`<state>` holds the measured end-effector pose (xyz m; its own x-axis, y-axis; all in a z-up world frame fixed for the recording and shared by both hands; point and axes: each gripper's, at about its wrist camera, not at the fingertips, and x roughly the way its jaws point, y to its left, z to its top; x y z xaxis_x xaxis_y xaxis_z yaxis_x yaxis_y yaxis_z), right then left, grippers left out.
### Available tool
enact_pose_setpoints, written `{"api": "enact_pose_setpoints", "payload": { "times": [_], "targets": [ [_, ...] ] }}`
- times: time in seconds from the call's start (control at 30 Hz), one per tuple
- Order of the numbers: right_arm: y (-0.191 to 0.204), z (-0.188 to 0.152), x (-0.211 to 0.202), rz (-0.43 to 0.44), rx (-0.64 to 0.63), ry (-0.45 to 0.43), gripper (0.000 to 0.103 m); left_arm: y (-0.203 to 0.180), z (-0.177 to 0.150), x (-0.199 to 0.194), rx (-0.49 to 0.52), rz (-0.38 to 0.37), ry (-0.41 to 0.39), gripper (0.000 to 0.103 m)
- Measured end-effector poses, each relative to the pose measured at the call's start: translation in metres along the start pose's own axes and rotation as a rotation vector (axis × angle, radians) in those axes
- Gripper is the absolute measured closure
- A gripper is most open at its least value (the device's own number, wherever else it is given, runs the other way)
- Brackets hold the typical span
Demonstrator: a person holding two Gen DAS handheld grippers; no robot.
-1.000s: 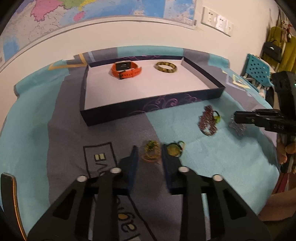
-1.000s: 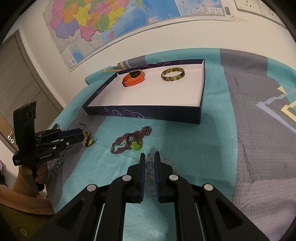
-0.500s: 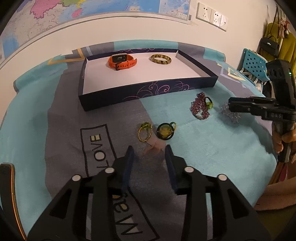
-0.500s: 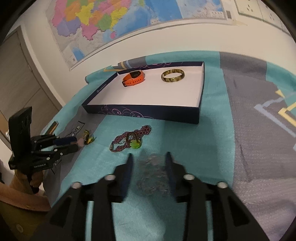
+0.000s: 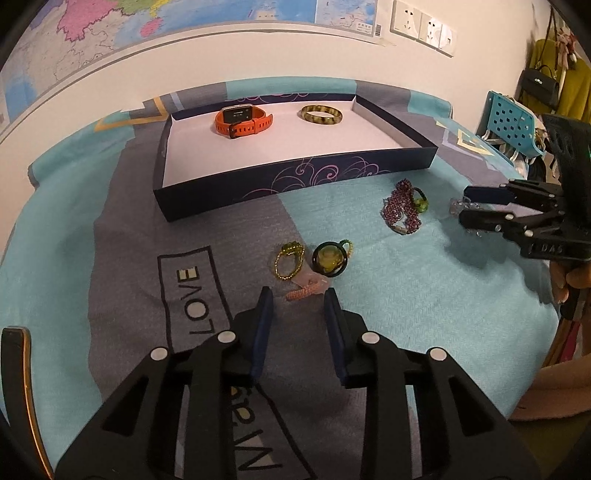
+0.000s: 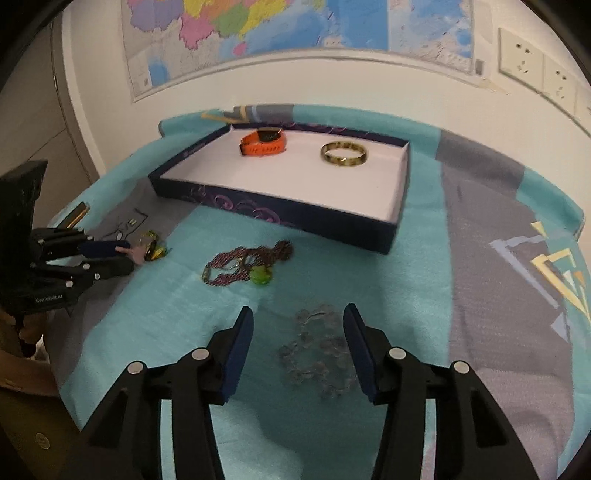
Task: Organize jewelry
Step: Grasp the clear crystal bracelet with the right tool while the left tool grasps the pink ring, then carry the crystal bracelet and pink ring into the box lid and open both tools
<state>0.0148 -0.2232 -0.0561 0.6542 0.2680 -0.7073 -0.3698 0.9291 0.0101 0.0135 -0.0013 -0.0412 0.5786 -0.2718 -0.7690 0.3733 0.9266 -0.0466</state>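
A teal-and-grey printed cloth point(image 5: 406, 332) covers the surface; a coloured wall map point(image 6: 295, 26) and white sockets point(image 5: 424, 27) fill the upper frame. Upper centre, the dark-blue white-lined tray point(image 5: 295, 181) holds an orange watch point(image 5: 242, 120) and a mottled bangle point(image 5: 320, 114). The left gripper point(image 5: 298, 301), jaws apart and closing, frames a pink cord point(image 5: 304, 291). The right gripper point(image 6: 298, 319), jaws apart and opening, straddles a clear bead bracelet point(image 6: 317, 350).

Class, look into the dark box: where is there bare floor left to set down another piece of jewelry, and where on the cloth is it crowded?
The dark box has bare white floor in front of the orange watch and the bangle, up to its near wall. The cloth in front is crowded: the gold chain, the round pendant and the purple bead necklace.
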Motion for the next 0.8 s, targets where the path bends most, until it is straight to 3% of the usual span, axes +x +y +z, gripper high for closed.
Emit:
{"api": "enact_pose_setpoints", "payload": {
  "times": [0.23,0.27,0.33,0.43,0.5,0.8],
  "targets": [
    [-0.005,-0.005,0.009,-0.048,0.000,0.038,0.055,0.000,0.000,0.000,0.000,0.011,-0.004,0.077],
    [-0.004,-0.005,0.009,-0.048,-0.005,0.037,0.059,-0.001,0.000,0.000,0.001,0.014,-0.004,0.080],
    [-0.004,-0.004,0.008,-0.030,-0.001,0.034,0.081,0.000,0.000,0.000,-0.001,0.011,-0.003,0.085],
    [-0.006,-0.004,0.007,-0.003,0.016,0.033,0.087,0.001,0.000,-0.001,-0.014,0.001,0.002,0.098],
    [-0.008,-0.003,0.004,0.026,0.044,0.028,0.091,0.000,-0.001,-0.002,-0.016,-0.001,0.001,0.098],
    [-0.010,0.004,-0.008,0.106,0.096,-0.017,0.093,-0.006,0.001,-0.012,-0.008,-0.050,-0.032,0.098]
  ]
}}
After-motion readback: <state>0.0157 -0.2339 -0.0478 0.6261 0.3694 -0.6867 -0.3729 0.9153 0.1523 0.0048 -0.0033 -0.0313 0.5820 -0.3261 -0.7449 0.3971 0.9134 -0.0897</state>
